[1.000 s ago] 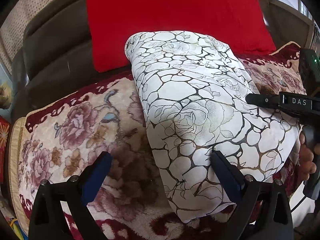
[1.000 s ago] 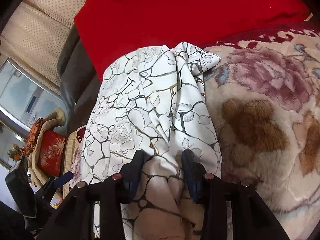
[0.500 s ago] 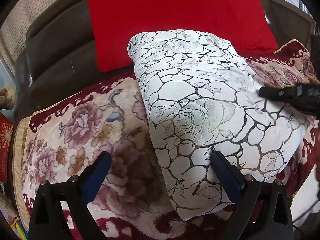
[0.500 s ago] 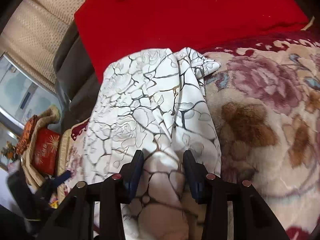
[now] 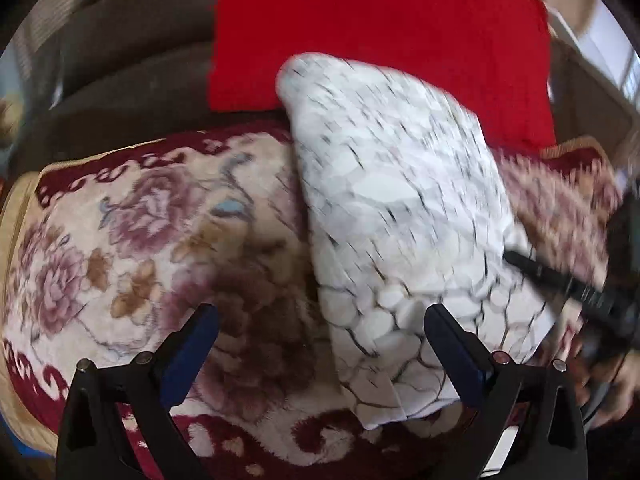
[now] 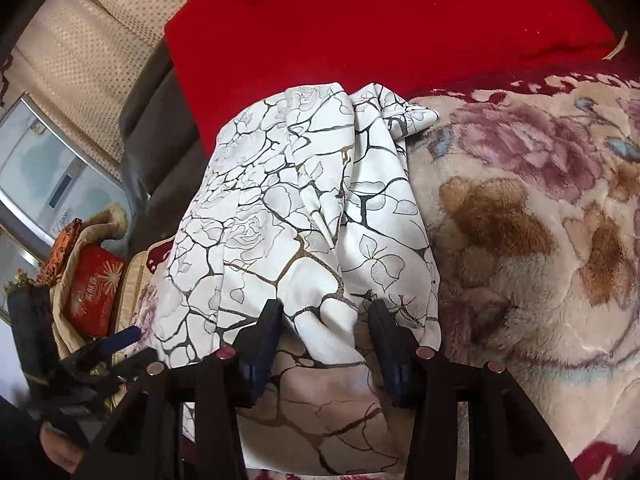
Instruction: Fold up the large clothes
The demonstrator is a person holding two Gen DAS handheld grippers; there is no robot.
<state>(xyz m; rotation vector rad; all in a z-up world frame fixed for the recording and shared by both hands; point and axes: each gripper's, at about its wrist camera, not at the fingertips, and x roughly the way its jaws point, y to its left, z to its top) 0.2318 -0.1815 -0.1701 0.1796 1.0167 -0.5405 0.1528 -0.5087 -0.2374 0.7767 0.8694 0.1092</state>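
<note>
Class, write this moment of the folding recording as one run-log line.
stage: folding | left gripper: open, empty, over floral blanket | right gripper: white patterned garment bunched between jaws | red cushion: behind

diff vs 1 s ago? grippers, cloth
The right gripper has eased a little wider around the bunched fold of the white cloth; the fold still sits between its fingers. The left wrist view has shifted and blurred, so the left gripper has moved; it stays wide open, holding nothing. The cloth stays folded on the floral blanket.
</note>
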